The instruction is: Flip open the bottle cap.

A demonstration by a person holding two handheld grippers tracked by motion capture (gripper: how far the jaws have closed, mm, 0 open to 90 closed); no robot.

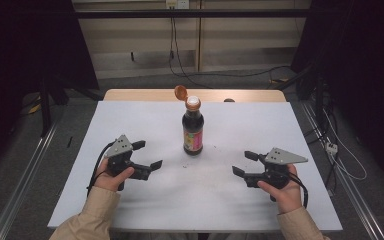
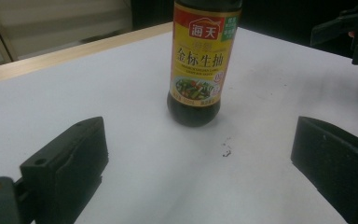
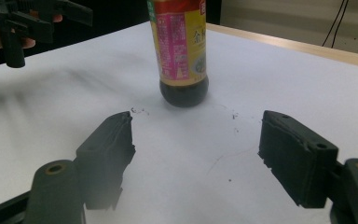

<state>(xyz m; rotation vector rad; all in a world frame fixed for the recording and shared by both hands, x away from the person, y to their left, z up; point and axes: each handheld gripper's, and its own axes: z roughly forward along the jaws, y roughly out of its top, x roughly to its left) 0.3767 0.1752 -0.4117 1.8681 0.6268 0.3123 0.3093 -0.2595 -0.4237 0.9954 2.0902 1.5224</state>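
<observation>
Beige sleeves; black left gripper [image 1: 147, 154] and right gripper [image 1: 244, 163], grey triangular plates, trailing black cables, apparently foam-padded jaws.

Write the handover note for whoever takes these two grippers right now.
Left gripper: open, holding nothing, resting on the table left of the bottle.
Right gripper: open, holding nothing, on the right side, jaws pointed toward the bottle.
Soy sauce bottle: upright at the table's middle, apart from both grippers. Its orange flip cap is already open, tilted back from the neck.
Done: cap is open.
Left: nothing gripped yet; likely next is taking hold of the bottle.
</observation>
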